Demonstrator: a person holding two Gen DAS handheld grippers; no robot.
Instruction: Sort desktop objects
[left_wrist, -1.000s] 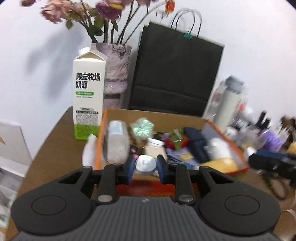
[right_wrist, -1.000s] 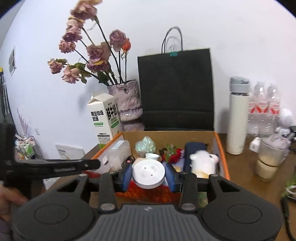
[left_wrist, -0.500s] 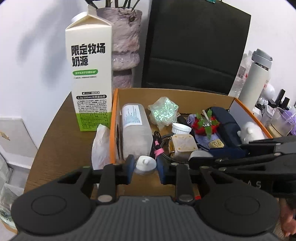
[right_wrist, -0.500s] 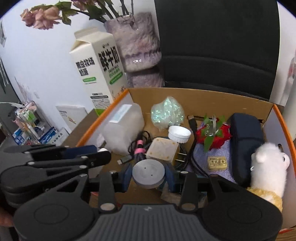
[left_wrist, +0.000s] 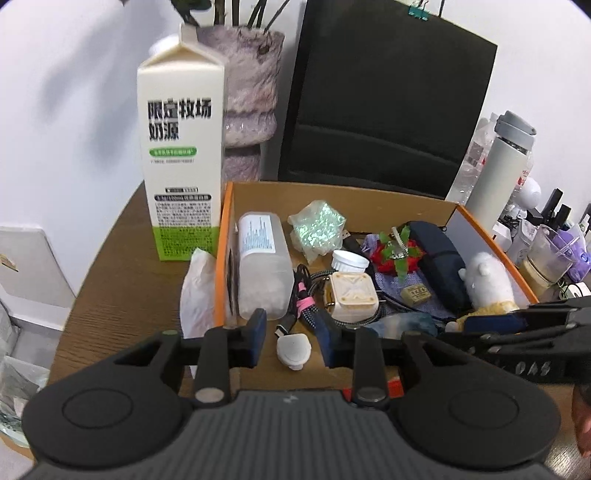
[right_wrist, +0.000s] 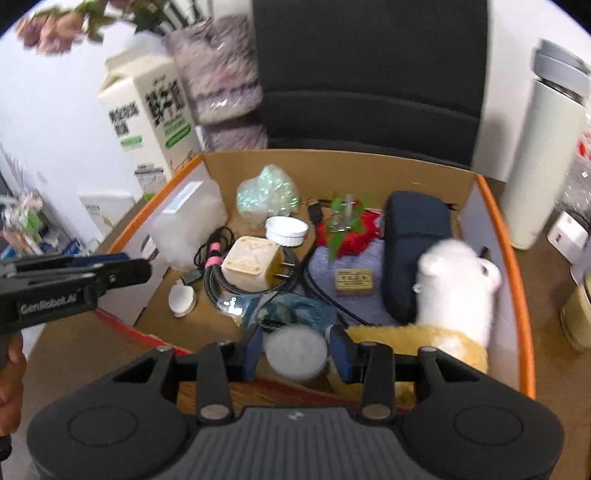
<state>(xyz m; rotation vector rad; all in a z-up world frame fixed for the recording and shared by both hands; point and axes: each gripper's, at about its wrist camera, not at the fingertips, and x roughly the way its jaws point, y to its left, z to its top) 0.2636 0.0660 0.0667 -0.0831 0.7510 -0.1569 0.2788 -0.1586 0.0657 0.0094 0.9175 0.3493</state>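
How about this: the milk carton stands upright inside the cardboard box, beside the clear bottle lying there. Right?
Not quite. The milk carton stands upright outside the cardboard box, on the table against the box's left wall. The clear bottle does lie inside, just across that wall. The left wrist view shows it.

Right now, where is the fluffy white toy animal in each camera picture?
Left wrist view: the white plush toy lies at the right end of the cardboard box, against its orange-edged wall.
Right wrist view: the same toy lies right of centre, close to the camera, beside the dark blue pouch.
Shared landmark: the cream charger plug in the middle of the box.
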